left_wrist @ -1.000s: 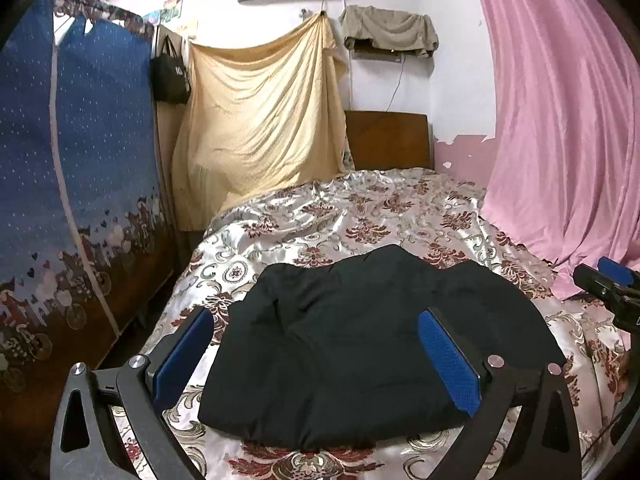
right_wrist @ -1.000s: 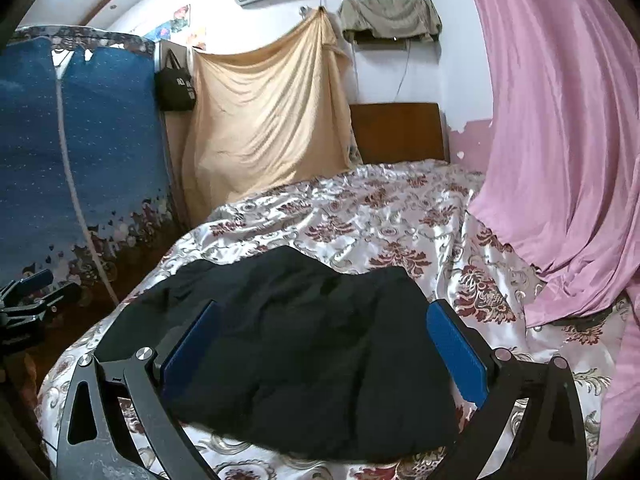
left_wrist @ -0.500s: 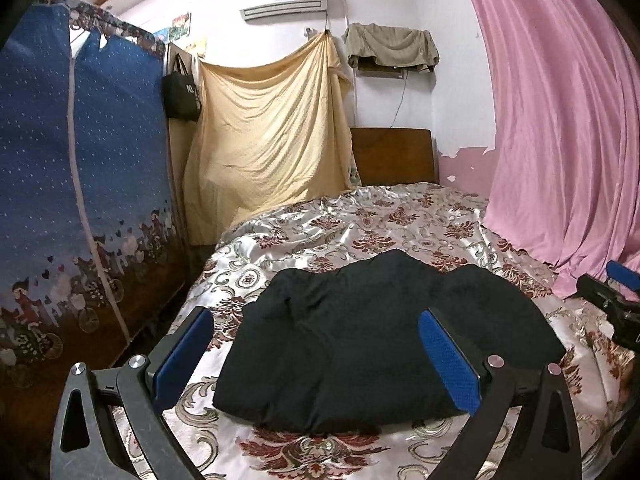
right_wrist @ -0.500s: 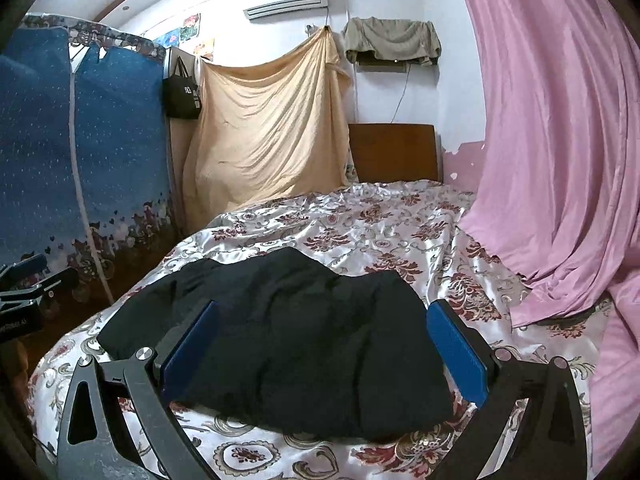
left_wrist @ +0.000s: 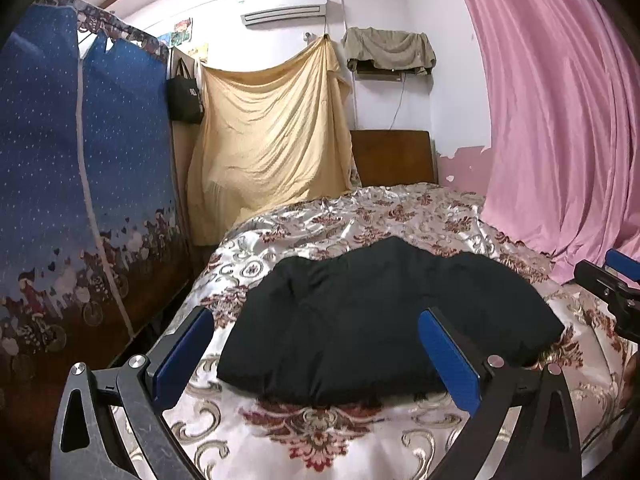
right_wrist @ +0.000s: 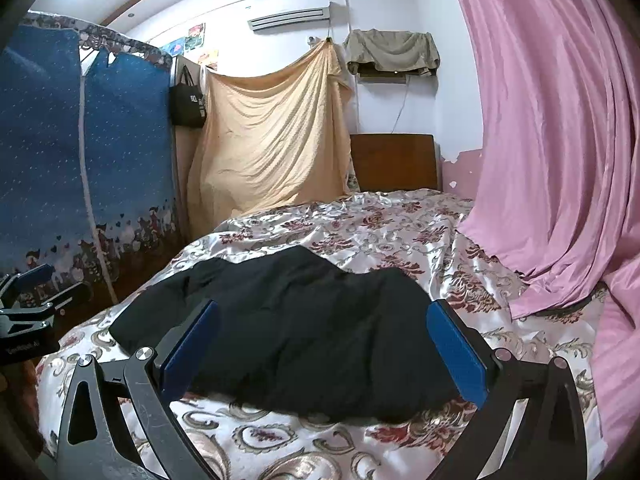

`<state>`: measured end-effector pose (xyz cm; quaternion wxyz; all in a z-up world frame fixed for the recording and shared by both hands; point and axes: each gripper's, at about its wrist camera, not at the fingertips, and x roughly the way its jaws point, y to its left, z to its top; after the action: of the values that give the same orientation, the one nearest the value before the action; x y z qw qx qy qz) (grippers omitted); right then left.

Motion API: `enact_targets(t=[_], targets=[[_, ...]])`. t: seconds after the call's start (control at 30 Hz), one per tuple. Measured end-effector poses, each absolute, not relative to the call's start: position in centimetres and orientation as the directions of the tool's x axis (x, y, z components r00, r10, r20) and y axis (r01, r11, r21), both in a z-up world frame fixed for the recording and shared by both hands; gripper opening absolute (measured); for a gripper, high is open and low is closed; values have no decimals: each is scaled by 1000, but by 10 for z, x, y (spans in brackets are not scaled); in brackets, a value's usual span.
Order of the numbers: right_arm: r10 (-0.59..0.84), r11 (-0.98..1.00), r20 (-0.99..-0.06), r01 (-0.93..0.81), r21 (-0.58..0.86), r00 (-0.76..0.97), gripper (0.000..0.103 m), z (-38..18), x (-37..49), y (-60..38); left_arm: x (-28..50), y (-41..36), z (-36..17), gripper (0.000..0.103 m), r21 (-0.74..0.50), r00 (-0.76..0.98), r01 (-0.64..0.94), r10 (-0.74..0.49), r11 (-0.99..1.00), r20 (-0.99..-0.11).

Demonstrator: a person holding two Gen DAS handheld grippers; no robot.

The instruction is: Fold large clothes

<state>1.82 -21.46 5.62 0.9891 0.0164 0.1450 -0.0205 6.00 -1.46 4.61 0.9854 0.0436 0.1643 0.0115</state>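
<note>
A black garment (left_wrist: 360, 320) lies folded in a compact bundle on the floral satin bedspread (left_wrist: 320, 432); it also shows in the right wrist view (right_wrist: 312, 336). My left gripper (left_wrist: 316, 344) is open and empty, held back from the bundle's near edge. My right gripper (right_wrist: 324, 340) is open and empty too, above the near edge of the bundle. Each gripper shows at the edge of the other's view: the right one (left_wrist: 612, 284) and the left one (right_wrist: 32, 304).
A pink curtain (left_wrist: 560, 120) hangs along the bed's right side and drapes onto it. A blue fabric wardrobe (left_wrist: 80, 180) stands on the left. A yellow sheet (left_wrist: 272, 140) and a wooden headboard (left_wrist: 392, 156) are at the far end.
Both grippers have pulled back and risen from the garment, so more bedspread shows in front of it. The bundle has not moved. Both stay open.
</note>
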Motion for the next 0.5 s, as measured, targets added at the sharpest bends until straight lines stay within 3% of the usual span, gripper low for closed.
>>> enact_targets(t=[0.5], targets=[[26, 1000, -317, -22, 15, 948, 101, 24, -4, -199, 28, -6, 18, 103, 81, 932, -33, 60, 996, -357]])
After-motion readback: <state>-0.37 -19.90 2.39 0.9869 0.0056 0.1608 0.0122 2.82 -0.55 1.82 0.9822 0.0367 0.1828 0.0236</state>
